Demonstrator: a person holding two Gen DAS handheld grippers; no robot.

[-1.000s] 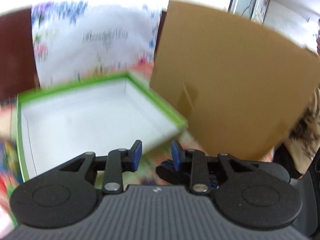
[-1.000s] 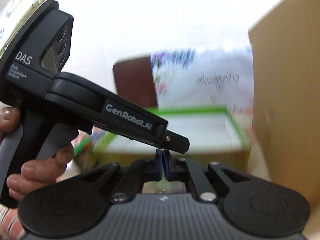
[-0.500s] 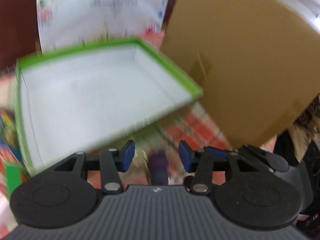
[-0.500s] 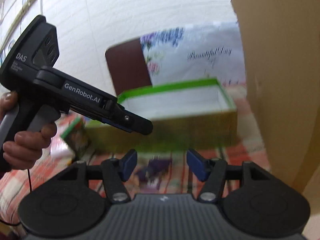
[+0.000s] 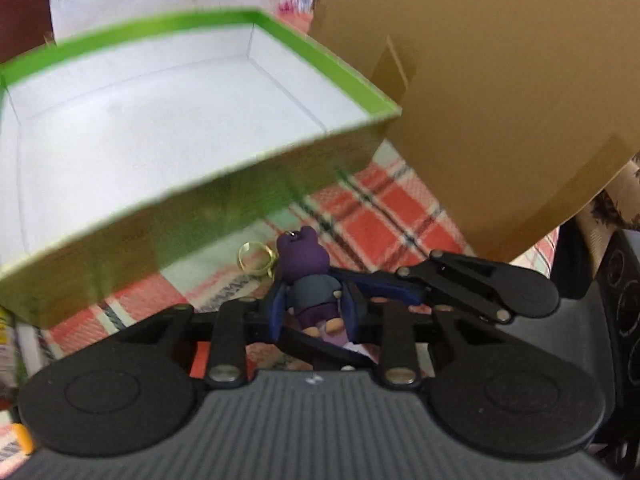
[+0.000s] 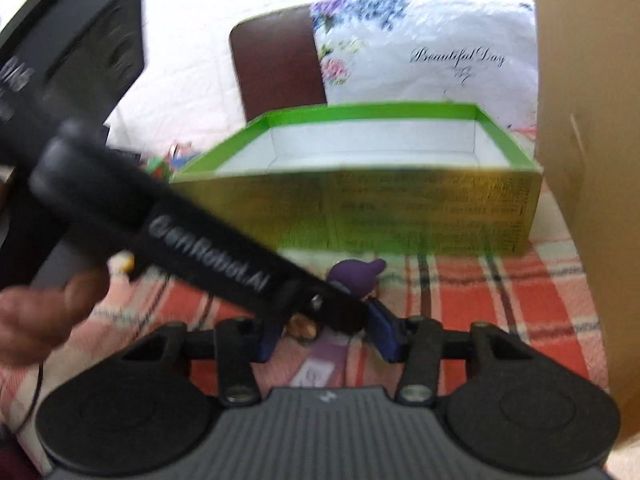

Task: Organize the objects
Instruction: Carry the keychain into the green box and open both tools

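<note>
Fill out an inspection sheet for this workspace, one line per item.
Surface: plaid cloth, red and white.
Job's things: purple keychain figure lying on the cloth with its gold ring; green box behind it, nothing seen inside.
Clutter: colourful items left of the box, blurred.
Grippers: left gripper closing, fingers around the figure; right gripper closing, nothing pressed.
Cables: thin black cord under the hand.
Surroundings: cardboard box, floral bag, brown chair back.

toy [image 5: 306,276] on cloth [image 5: 400,208], front of box [image 5: 120,128] | ring [image 5: 256,256] left of toy | cardboard [image 5: 500,100] right
</note>
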